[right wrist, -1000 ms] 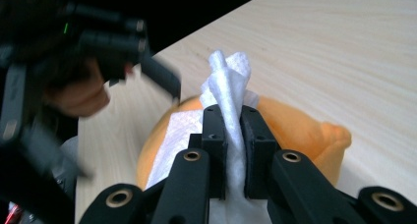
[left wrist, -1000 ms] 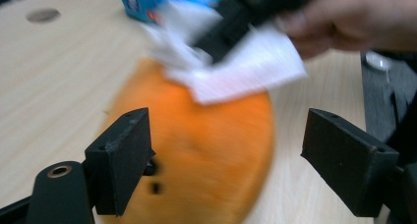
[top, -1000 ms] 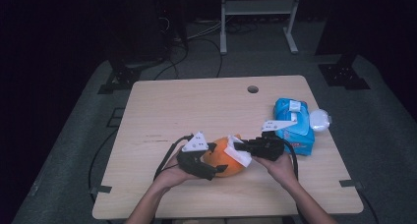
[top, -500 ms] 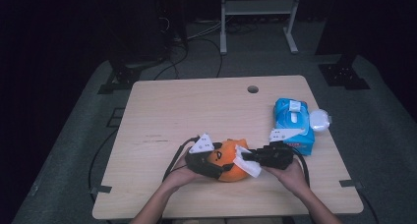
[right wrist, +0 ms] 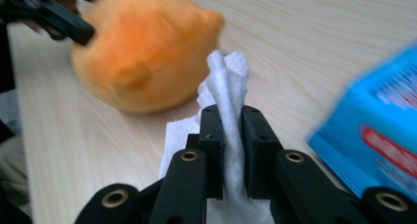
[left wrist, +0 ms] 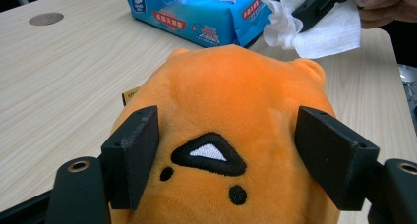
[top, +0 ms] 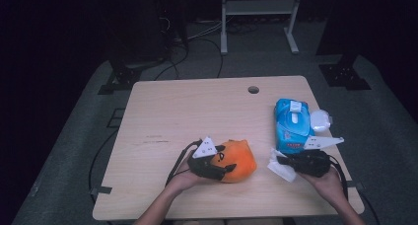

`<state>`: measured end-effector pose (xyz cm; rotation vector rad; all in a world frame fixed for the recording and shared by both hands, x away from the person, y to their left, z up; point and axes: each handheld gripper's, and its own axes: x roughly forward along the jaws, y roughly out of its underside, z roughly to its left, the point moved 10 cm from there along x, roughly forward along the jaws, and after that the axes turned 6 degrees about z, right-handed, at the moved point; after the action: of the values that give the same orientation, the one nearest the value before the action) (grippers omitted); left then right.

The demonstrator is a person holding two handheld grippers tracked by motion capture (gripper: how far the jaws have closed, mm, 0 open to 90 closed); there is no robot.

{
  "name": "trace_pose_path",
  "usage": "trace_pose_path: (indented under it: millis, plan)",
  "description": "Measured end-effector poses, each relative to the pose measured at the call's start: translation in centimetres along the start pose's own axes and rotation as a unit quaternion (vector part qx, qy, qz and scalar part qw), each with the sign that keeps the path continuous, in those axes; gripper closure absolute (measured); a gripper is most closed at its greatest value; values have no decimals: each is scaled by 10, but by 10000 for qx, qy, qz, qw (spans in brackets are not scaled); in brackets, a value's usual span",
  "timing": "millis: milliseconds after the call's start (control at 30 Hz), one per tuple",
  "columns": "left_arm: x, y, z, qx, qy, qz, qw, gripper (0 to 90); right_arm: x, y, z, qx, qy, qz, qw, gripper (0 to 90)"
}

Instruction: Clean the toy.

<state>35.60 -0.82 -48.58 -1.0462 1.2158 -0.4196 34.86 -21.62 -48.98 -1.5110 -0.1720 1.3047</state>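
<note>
Left hand-held gripper (top: 223,167): jaws have just been closing and now sit against both flanks of the orange plush toy (top: 238,159), pinning it on the worktop (top: 197,111) at about 6 o'clock from the centre. Compared with a second ago, the right hand-held gripper (top: 283,162) has drawn off the toy toward 3 o'clock and now lies just beside the blue wipes pack (top: 292,125). Its jaws are clamped on a white wipe (right wrist: 230,86). Toy and wipe are now apart. Judgement: a wiping pass has ended; the toy is held steady for another.
</note>
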Motion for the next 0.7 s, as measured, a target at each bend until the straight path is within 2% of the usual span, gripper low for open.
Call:
trace_pose_path:
  millis: [67,100,200,267,333,400,700]
  plan:
    - [0,0,0,-7,-1,3,10000,256,-2,5,-4,22,74,27,10000,790]
    - [0,-1,0,-17,-7,-3,10000,255,-6,15,-12,110,187,83,9997,760]
    - [0,-2,-1,-9,-8,-10,10000,246,-8,25,-20,146,340,181,9992,721]
    - [-1,-2,-1,-7,1,-8,10000,239,-9,29,-24,242,357,142,9990,659]
    - [-2,-3,-1,23,14,-9,10000,232,-10,29,-26,280,354,108,9989,646]
    - [-3,-3,-1,38,21,-11,10000,227,-11,30,-27,299,333,69,9990,566]
    - [-6,-6,0,71,-8,-44,10000,191,-12,28,-29,344,356,-64,9988,516]
